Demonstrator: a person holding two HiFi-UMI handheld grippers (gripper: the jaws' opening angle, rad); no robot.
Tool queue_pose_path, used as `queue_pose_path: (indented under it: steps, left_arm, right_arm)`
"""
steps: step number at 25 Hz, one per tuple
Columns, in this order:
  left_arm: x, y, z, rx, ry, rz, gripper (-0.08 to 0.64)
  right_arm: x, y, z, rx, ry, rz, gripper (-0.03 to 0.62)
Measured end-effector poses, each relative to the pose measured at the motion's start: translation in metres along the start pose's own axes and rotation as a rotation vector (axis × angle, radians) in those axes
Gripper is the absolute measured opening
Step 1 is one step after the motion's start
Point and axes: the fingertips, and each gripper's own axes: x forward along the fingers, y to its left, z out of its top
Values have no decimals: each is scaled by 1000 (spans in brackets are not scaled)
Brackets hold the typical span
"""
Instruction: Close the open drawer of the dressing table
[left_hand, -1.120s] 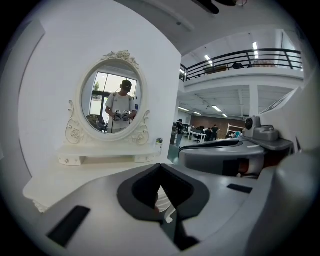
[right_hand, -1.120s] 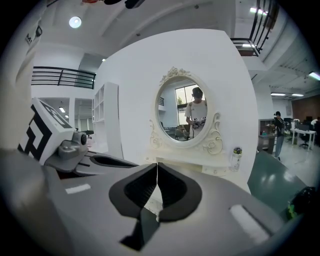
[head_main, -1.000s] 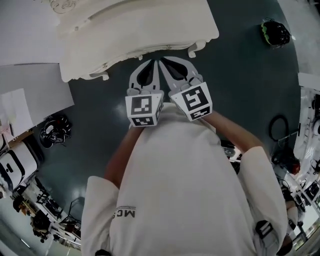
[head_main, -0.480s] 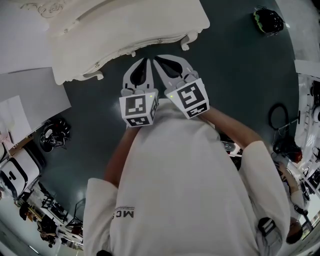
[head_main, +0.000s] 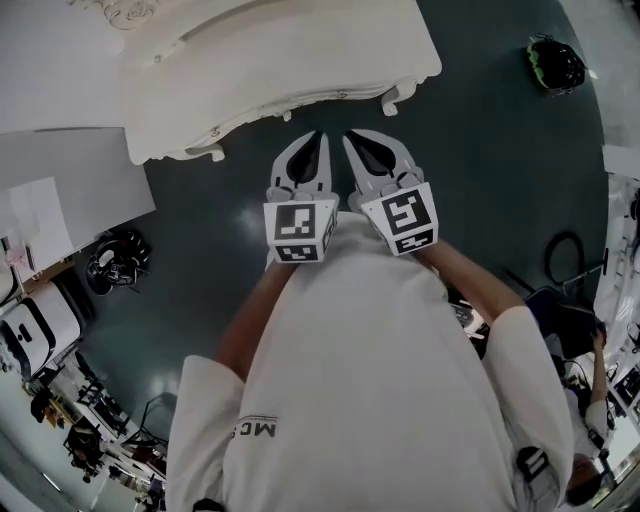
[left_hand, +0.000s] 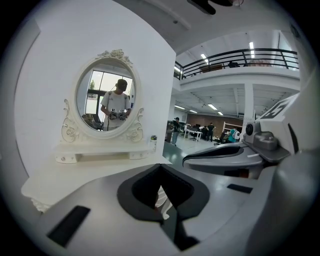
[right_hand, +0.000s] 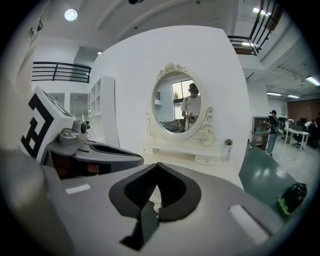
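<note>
Just beyond left claw (head_main: 317, 139) and right claw (head_main: 351, 139): dressing table (head_main: 280, 60)

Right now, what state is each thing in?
Left gripper: shut, empty.
Right gripper: shut, empty.
Drawer: no gap shows from above; looks closed.
Bottle: upright on the table.

The white carved dressing table (head_main: 270, 60) fills the head view's upper centre. The left gripper (head_main: 318, 138) and right gripper (head_main: 350, 138) sit side by side just below its front edge.
</note>
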Motion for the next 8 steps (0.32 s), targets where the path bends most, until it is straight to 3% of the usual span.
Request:
queue_pose_path:
  steps: [8]
  left_arm:
    - [0, 2, -6, -4, 24, 5, 0]
  right_arm:
    - [0, -2, -1, 17, 0, -9, -6]
